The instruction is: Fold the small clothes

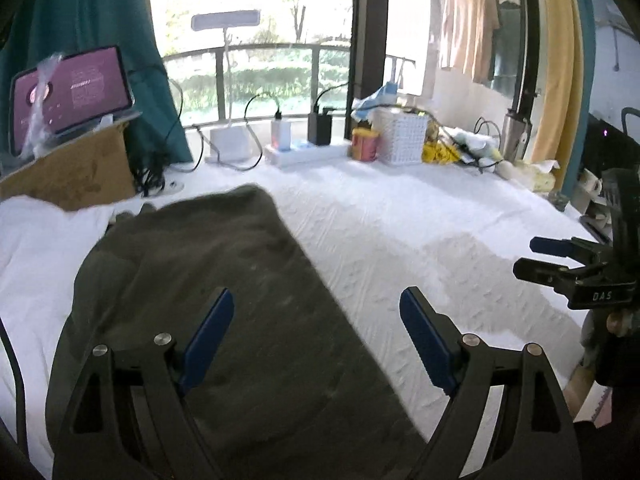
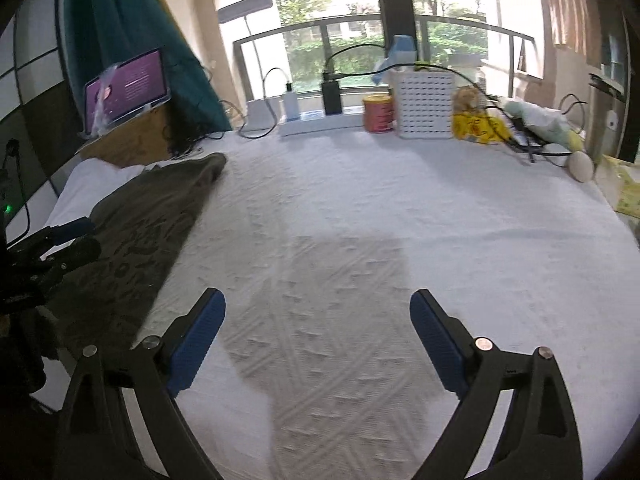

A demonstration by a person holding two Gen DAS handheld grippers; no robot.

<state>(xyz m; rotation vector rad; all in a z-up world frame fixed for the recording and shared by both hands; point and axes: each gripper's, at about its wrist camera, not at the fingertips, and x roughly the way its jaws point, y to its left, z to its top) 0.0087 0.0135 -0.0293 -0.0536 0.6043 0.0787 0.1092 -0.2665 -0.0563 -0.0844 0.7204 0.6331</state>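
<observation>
Both grippers, left gripper (image 1: 316, 304) and right gripper (image 2: 318, 306), are hanging wide open over the bumpy white sheet (image 2: 360, 208); soft dark cloth (image 1: 224, 300) is lying flat under the left one.

Both wrist views look low across the white bench (image 1: 400, 216) toward the windows at 12 o'clock, sharing the white basket (image 2: 424, 104) and olive garment (image 1: 224, 300).

Daylight is pouring through a tall window (image 2: 352, 40) at the far side, trees showing beyond its railing. A white textured cloth (image 2: 360, 220) is covering the work surface. A teal curtain (image 1: 100, 40) is hanging far left, a yellow curtain (image 1: 560, 60) far right, and a cardboard box (image 1: 76, 168) is sitting below the teal one.
</observation>
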